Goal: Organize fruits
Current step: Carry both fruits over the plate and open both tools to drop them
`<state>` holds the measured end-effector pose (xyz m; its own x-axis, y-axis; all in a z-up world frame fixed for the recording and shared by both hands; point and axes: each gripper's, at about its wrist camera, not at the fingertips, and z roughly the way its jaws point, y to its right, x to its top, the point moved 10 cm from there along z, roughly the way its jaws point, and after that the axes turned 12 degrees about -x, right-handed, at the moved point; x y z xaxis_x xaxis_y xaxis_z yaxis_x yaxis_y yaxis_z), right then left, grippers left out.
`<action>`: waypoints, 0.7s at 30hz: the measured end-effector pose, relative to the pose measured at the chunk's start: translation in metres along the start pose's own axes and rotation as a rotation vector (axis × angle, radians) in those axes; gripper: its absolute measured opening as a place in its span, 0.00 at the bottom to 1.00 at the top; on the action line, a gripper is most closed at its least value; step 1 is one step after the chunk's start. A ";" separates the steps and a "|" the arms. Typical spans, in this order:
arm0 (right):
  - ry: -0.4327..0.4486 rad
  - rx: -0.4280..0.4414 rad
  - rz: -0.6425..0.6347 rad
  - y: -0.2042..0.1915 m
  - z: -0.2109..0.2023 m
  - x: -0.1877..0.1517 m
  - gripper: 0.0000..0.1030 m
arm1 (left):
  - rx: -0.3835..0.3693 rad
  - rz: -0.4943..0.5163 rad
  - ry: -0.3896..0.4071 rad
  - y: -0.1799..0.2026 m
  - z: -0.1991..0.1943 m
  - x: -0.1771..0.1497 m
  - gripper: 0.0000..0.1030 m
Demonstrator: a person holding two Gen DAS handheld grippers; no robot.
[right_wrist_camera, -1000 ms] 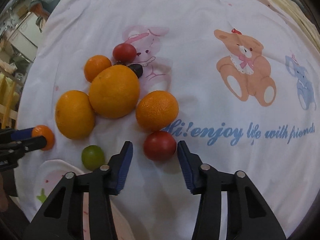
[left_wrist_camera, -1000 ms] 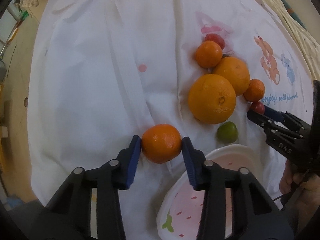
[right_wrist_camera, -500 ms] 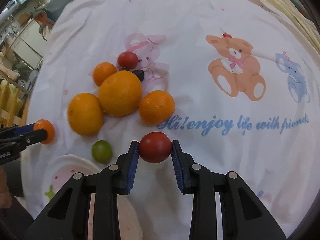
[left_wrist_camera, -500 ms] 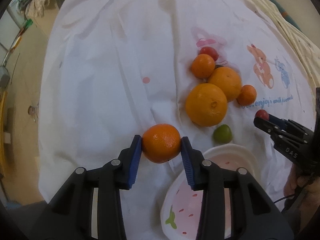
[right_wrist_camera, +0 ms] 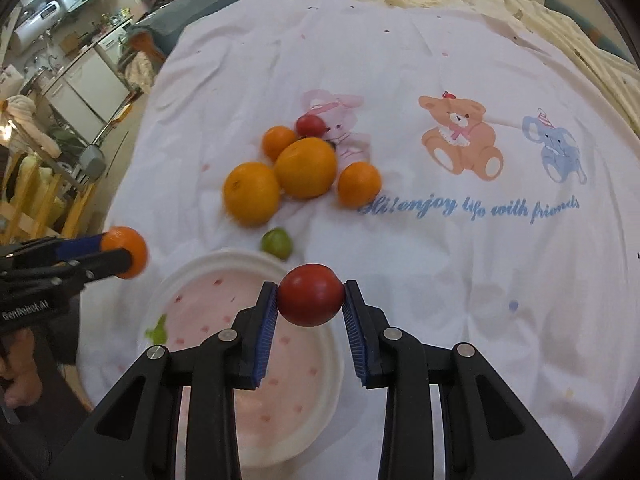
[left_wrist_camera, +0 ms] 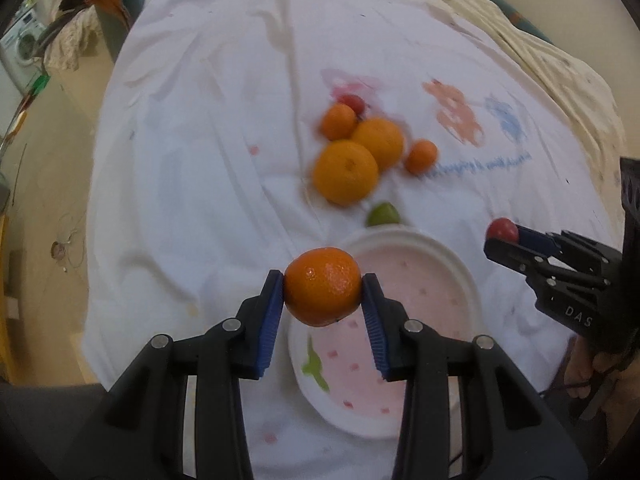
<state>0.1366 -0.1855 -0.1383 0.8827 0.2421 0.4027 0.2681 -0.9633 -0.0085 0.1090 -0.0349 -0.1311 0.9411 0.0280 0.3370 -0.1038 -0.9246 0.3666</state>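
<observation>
My left gripper (left_wrist_camera: 323,294) is shut on a small orange (left_wrist_camera: 322,286) and holds it in the air by the left rim of the pink strawberry plate (left_wrist_camera: 468,280). My right gripper (right_wrist_camera: 310,300) is shut on a red tomato (right_wrist_camera: 311,294), raised over the plate's (right_wrist_camera: 176,276) right side. Each gripper shows in the other's view: the right one (left_wrist_camera: 500,240) with the tomato, the left one (right_wrist_camera: 120,254) with the orange. On the cloth beyond the plate lie two large oranges (right_wrist_camera: 251,193) (right_wrist_camera: 306,167), two small oranges (right_wrist_camera: 359,184), a tomato (right_wrist_camera: 310,125) and a green lime (right_wrist_camera: 276,242).
The fruit lies on a white cloth printed with a bear (right_wrist_camera: 460,136), an elephant (right_wrist_camera: 560,148) and blue writing. A cream quilt (right_wrist_camera: 580,52) lies behind it. Furniture and a wooden frame (right_wrist_camera: 36,200) stand off the left edge.
Both grippers have lifted and pulled back toward the plate. The right gripper closed on the tomato, which lay between its open fingers a second ago. The left kept its hold on the orange.
</observation>
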 end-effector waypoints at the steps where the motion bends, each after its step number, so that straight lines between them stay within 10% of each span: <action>1: -0.005 0.006 0.003 -0.004 -0.001 -0.003 0.34 | -0.002 0.004 -0.003 0.002 0.001 -0.005 0.34; 21: -0.184 0.044 -0.102 -0.053 0.023 -0.089 0.34 | -0.058 0.044 -0.191 0.027 0.041 -0.082 0.34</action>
<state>0.0527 -0.1530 -0.1946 0.9048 0.3588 0.2292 0.3724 -0.9279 -0.0176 0.0426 -0.0775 -0.1840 0.9786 -0.0898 0.1851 -0.1595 -0.8995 0.4068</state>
